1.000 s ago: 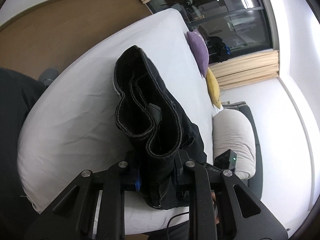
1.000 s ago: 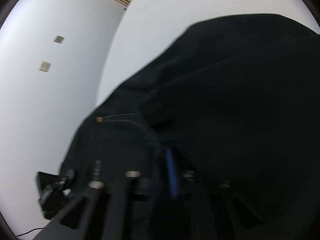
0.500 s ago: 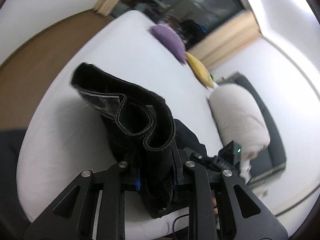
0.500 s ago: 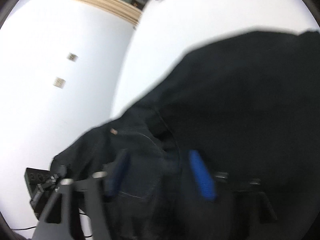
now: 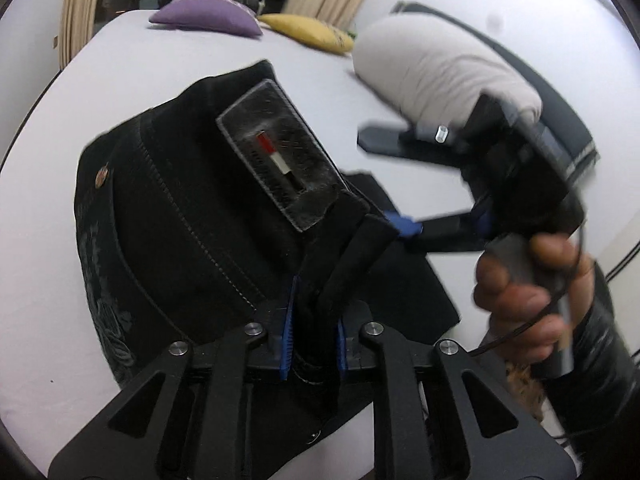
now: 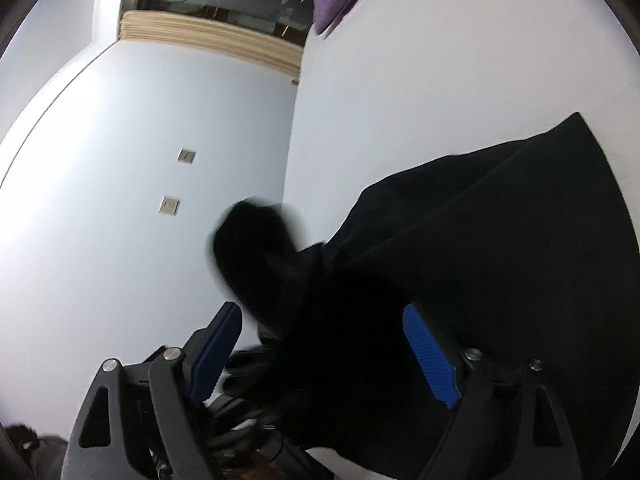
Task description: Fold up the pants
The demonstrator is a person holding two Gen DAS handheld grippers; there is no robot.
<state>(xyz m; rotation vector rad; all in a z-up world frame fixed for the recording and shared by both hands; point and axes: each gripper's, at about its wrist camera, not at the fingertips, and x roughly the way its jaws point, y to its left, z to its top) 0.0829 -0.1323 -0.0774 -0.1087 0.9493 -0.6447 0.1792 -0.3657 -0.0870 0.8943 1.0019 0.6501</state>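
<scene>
The black pants (image 5: 192, 240) lie folded on the white bed (image 5: 100, 92), waistband patch facing up. My left gripper (image 5: 312, 320) is shut on a bunched fold of the pants at their near edge. My right gripper (image 5: 384, 184) shows in the left wrist view, held in a hand, jaws wide apart just right of the pants. In the right wrist view my right gripper (image 6: 324, 340) is open, with black pants fabric (image 6: 480, 280) lying loose between and beyond the blue pads.
A purple cushion (image 5: 208, 20), a yellow cushion (image 5: 308, 32) and a grey bolster pillow (image 5: 440, 68) lie at the far side of the bed. A window with wooden blinds is behind. A white wall (image 6: 120, 160) is left of the bed.
The left gripper has lowered the raised pants onto the bed. The right gripper has opened, let go of the fabric and drawn back.
</scene>
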